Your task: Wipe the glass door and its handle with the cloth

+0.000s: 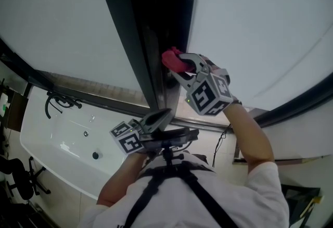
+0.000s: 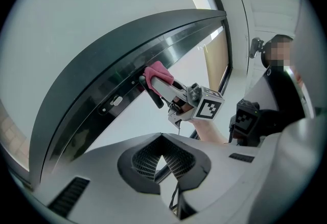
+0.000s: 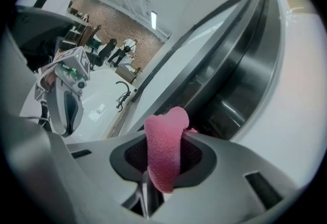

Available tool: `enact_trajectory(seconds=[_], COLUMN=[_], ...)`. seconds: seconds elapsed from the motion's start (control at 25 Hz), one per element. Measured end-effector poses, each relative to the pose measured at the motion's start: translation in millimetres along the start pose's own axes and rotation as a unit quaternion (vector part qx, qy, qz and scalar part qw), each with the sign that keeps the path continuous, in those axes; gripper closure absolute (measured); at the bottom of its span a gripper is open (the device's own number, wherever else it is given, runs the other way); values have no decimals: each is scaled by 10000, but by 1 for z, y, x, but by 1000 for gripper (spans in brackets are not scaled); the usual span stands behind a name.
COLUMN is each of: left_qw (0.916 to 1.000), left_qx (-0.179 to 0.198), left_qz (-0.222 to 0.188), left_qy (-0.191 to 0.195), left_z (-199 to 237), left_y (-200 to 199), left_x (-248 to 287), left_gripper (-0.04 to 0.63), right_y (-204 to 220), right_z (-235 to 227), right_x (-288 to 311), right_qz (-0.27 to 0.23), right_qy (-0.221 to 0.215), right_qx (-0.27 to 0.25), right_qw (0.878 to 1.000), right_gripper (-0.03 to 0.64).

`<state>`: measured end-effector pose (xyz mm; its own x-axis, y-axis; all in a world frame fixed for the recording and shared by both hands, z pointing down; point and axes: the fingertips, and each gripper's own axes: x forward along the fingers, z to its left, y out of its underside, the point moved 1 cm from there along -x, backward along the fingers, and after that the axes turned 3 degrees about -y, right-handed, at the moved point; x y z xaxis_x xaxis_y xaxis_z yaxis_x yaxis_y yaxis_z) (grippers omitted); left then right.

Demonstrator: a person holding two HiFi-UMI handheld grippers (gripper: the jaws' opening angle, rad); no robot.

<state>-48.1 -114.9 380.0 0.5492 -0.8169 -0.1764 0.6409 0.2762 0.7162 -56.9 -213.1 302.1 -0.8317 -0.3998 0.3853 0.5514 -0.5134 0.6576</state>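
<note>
Cloth (image 3: 164, 151) clenched in jaws of right gripper (image 1: 177, 65), held at dark frame (image 1: 127, 34) beside glass door (image 1: 260, 24), left gripper (image 2: 162, 150) idle with jaws closed empty; likely best wiped in slow, overlapping, firm strokes.

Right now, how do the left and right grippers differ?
The right gripper is shut on the pink cloth; the left gripper is shut on nothing. The right is raised to the dark door frame; the left sits low near the person's chest. Both carry marker cubes.
</note>
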Motion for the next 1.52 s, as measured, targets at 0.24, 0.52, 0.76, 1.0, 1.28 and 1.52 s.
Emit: enact_trajectory(seconds=[0.24,0.52,0.76,1.0,1.28,1.52], left_qw=[10000,9998,9999,10000,9999,9999], left_qx=[-10,-194,-139,-36,-84,-81], left_qz=[2,17,44,76,130,92], left_qy=[28,89,80,20,2,-82], left_z=[-3,-1,-2,-2,1,1], left_y=[2,4,4,4,6,6], left_x=[0,-7,-5,-1,1,-4], left_gripper=[603,603,603,603,603,603], right_y=[8,28,44,94,143,119], right_z=[8,7,8,12,52,62], right_x=[-15,-38,-57,-89,-79,-35], right_qz=[95,200,260,652,758,-44], right_qy=[335,612,965,1336,1186,846], right_qx=[-352,-368,-302,338,1638,2630], right_qw=[9988,9972,9945,9883,9764,9611], right_gripper=[518,518,518,518,518,517])
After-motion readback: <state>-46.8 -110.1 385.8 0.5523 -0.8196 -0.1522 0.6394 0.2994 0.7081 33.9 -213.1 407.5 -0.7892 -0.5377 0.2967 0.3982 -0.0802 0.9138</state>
